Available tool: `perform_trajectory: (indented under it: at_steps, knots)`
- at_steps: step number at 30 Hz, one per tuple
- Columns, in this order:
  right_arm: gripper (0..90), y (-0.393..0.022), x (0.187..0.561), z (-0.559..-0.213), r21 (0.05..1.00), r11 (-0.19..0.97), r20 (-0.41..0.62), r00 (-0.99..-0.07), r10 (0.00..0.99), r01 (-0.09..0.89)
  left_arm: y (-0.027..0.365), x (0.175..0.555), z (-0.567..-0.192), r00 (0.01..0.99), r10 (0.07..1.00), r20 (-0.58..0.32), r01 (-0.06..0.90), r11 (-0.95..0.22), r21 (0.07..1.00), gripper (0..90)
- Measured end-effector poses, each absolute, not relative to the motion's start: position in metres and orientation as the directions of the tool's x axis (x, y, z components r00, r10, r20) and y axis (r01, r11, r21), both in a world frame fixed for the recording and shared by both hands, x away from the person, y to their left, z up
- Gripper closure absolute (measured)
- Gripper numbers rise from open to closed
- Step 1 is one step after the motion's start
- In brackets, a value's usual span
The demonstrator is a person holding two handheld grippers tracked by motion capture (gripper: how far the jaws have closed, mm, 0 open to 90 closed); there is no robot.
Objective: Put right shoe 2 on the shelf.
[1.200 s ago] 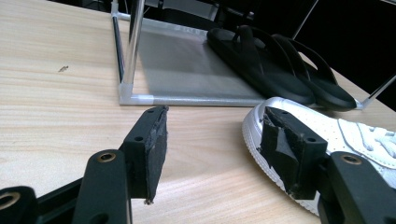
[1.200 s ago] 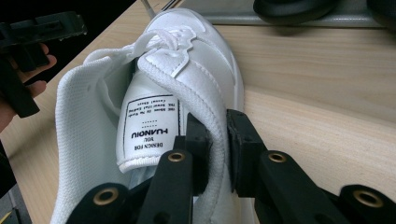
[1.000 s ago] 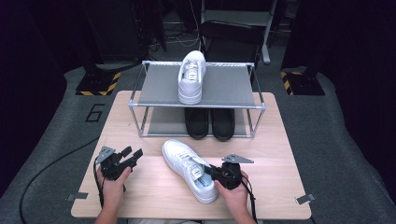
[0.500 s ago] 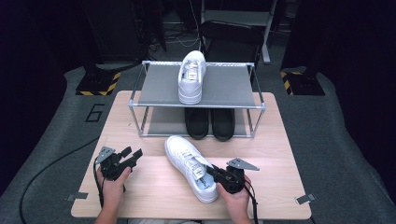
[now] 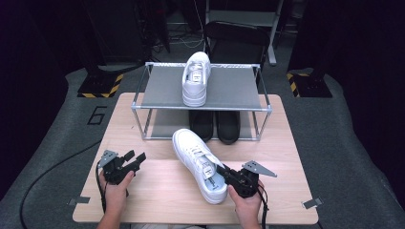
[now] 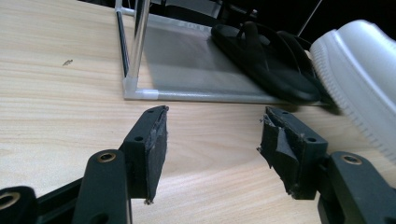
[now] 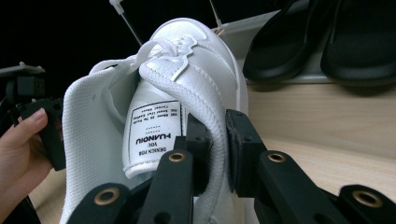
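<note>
White sneaker (image 5: 199,164) lies on the wooden table (image 5: 157,191), toe pointing toward eleven o'clock in the high view and heel toward five o'clock, just in front of the metal shoe rack (image 5: 200,107). In the right gripper view its label-bearing tongue (image 7: 152,130) stands to the left of the padded collar (image 7: 205,112), and that collar runs down between the two black jaws.

The right gripper (image 5: 229,175) sits at the sneaker's heel end, at about five o'clock on the table, clenched on the collar (image 5: 220,172): one jaw is inside the shoe opening, the other outside, and both pads press the padded edge. The hand (image 5: 248,205) behind it comes in from six o'clock.

The left gripper (image 5: 135,160) rests at about eight o'clock on the table, well apart from the sneaker, its jaws released and spread wide with bare tabletop between them in the left gripper view. Its pads (image 6: 156,144) look worn and ragged. Beyond them, at about one o'clock in that view, a pair of black sandals (image 6: 268,60) sits on the rack's lower level, and the sneaker's ribbed sole edge (image 6: 359,79) shows at two o'clock.

On the rack's top shelf, at twelve o'clock in the high view, a second white sneaker (image 5: 196,78) rests with its toe pointing away from the person.
</note>
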State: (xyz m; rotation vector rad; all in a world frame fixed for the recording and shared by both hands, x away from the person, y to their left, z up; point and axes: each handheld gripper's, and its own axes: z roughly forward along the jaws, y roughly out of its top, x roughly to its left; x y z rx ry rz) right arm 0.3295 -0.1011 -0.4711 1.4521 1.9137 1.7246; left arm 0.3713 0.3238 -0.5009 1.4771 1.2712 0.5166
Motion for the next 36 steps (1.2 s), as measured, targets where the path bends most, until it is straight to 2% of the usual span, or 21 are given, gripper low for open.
perform_trajectory:
  at_steps: [12, 36]
  knots:
    - [80.3, -0.113, 0.325, -0.454, 0.865, -0.18, 0.431, -0.509, 0.745, 0.469, 0.325, 0.371, -0.501, 0.339, 0.891, -0.302, 0.429, 0.139, 0.892, 41.2]
    - [80.2, -0.129, 0.317, -0.433, 0.875, -0.23, 0.439, -0.497, 0.749, 0.425, 0.326, 0.371, -0.502, 0.33, 0.894, -0.304, 0.43, 0.145, 0.891, 41.1]
